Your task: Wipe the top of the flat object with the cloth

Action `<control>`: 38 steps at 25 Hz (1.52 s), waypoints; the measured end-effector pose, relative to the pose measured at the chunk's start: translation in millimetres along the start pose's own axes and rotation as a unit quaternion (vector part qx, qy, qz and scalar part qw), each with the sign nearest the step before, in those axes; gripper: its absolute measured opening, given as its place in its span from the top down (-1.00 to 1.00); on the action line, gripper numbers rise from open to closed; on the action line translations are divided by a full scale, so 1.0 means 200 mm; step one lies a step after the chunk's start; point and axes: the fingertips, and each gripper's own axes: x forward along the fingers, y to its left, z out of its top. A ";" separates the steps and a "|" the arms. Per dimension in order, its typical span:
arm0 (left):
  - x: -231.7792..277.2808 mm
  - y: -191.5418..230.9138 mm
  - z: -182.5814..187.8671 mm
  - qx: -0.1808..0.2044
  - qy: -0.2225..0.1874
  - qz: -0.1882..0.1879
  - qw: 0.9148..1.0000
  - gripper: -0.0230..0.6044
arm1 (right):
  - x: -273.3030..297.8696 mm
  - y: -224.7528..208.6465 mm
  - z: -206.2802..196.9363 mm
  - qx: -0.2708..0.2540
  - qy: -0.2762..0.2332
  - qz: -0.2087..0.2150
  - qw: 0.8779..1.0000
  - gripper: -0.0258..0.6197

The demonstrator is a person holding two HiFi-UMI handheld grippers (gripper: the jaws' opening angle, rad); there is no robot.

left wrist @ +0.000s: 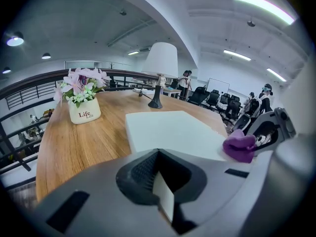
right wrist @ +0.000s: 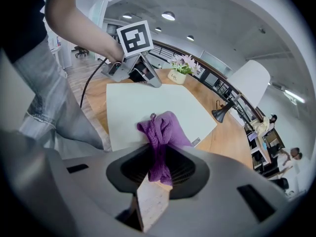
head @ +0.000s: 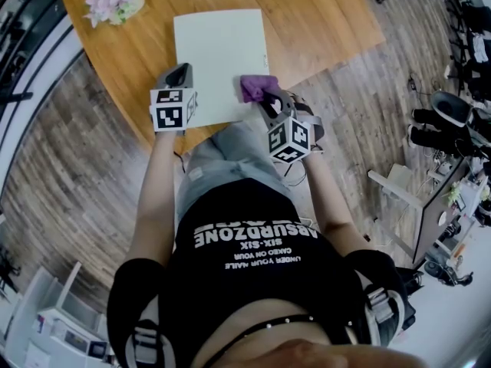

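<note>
Head view: pale flat object (head: pixel 221 64) lies on the wooden tabletop (head: pixel 322 14), one edge toward the person. Purple cloth (head: pixel 257 87) sits bunched at its near right corner, clamped in the right gripper (head: pixel 268 102), apparently set for a wiping pass. Left gripper (head: pixel 178 77), jaws together and empty, rests at the left edge, probably steadying it. Both forearms reach forward, tips angled down.

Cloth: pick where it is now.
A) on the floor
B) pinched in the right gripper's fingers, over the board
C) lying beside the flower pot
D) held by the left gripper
B: the right gripper view shows the purple cloth clamped in the right gripper, bunched over the near edge of the white board.
</note>
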 end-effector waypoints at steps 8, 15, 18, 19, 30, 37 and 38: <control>0.00 0.00 0.00 0.006 -0.001 0.008 1.000 0.87 | -0.04 0.07 -0.02 0.008 0.001 0.008 1.000 0.60; -0.01 0.00 0.00 0.009 -0.003 0.009 1.000 0.87 | -0.09 0.12 -0.04 0.015 0.004 0.020 1.000 0.60; -0.01 -0.01 0.00 0.008 -0.004 0.009 1.000 0.87 | -0.11 0.15 -0.04 0.020 0.006 0.029 0.999 0.60; -0.01 -0.01 0.00 0.009 -0.004 0.009 1.000 0.87 | -0.12 0.16 -0.04 0.019 0.007 0.032 0.999 0.60; -0.01 -0.02 0.02 0.010 -0.010 0.001 1.000 0.87 | -0.15 0.24 -0.05 0.015 0.021 0.076 0.997 0.60; -0.02 -0.01 0.03 0.009 -0.020 -0.005 1.000 0.87 | -0.18 0.08 0.10 0.078 -0.013 0.083 0.993 0.60; -0.02 -0.01 0.03 0.007 -0.020 -0.006 1.000 0.87 | -0.18 0.04 0.14 0.073 -0.017 0.078 0.994 0.60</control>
